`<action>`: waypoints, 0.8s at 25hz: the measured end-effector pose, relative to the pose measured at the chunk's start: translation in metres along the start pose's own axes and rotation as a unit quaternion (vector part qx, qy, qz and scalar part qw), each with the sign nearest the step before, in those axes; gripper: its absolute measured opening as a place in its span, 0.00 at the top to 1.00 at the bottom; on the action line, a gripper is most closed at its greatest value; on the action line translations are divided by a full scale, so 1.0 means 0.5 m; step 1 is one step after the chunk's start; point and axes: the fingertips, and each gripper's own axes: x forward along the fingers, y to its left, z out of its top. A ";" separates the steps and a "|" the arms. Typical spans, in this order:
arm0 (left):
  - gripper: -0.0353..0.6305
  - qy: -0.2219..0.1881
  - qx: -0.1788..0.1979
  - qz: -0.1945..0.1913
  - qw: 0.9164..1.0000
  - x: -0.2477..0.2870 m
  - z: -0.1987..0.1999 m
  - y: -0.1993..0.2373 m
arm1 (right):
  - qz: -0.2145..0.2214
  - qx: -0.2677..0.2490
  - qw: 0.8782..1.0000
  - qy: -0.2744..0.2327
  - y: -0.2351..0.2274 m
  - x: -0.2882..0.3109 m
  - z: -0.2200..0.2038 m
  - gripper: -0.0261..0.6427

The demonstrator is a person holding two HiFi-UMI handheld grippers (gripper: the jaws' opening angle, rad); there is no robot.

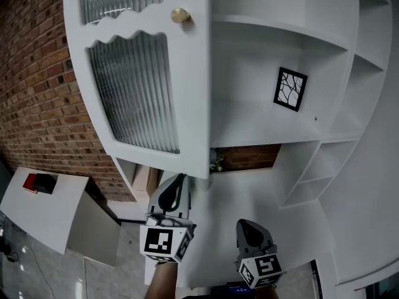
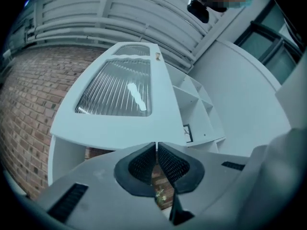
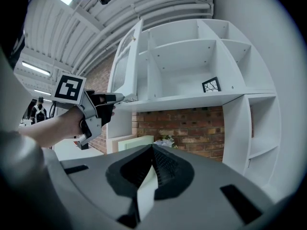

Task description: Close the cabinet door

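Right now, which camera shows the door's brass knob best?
The head view: the brass knob sits large and sharp on the open cabinet door. The left gripper view shows the knob only as a tiny speck; the right gripper view sees the door edge-on, knob not made out.

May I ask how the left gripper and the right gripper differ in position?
The left gripper has its tips up at the lower edge of the cabinet door; the right gripper hangs apart from that door. The left gripper looks up along the door's ribbed glass; the right gripper faces the open shelves. Both have their jaws shut and empty.
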 end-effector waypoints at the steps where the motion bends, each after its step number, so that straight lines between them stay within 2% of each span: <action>1: 0.91 -0.001 -0.008 -0.001 1.000 0.004 -0.001 0.002 | 0.002 -0.001 1.000 -0.001 0.000 0.008 0.003 0.96; 5: 0.91 0.012 0.000 0.006 1.000 0.018 -0.012 0.018 | 0.007 -0.002 1.000 0.000 -0.001 0.033 0.014 0.96; 12: 0.92 -0.005 -0.012 -0.013 1.000 0.043 -0.012 0.011 | 0.017 0.002 1.000 0.007 0.000 0.078 -0.002 0.96; 20: 0.92 0.000 -0.015 -0.006 1.000 0.070 -0.029 0.030 | 0.029 0.008 0.999 0.016 -0.004 0.123 -0.010 0.96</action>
